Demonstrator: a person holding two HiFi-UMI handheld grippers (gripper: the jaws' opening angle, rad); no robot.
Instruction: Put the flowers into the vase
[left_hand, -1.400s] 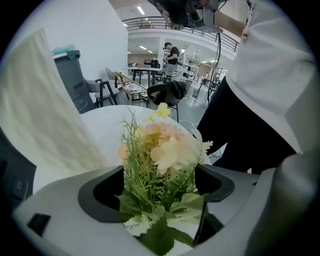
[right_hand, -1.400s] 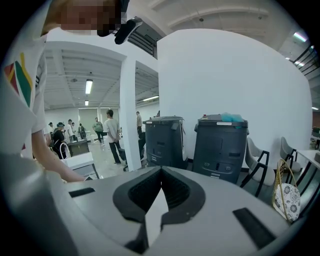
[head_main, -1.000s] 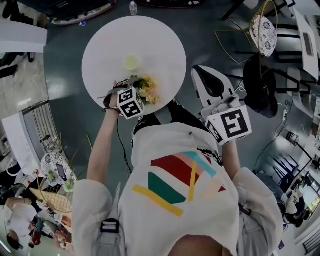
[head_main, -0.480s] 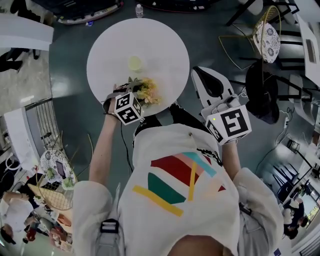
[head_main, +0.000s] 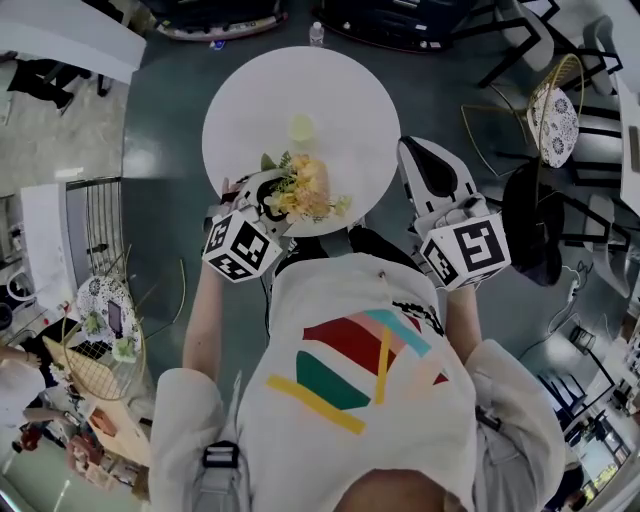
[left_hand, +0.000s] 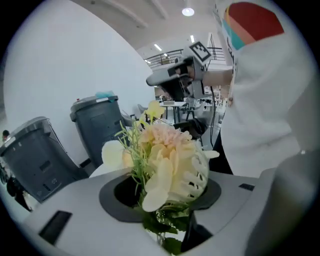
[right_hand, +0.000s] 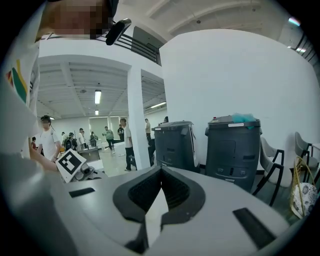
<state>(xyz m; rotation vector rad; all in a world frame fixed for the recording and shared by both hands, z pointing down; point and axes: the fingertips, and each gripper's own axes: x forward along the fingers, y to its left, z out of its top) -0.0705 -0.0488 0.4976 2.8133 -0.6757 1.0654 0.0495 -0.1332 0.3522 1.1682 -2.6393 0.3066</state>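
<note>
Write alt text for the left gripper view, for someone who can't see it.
The left gripper has its grey jaws shut on a bunch of pale yellow and peach flowers with green leaves, filling the centre. Behind stand two dark grey plastic bins against a white wall, with the person's white shirt at right.

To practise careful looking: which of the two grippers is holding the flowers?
The left gripper: its jaws have just been closing and now grip the flowers. The right gripper has its jaws together with nothing between them.
</note>
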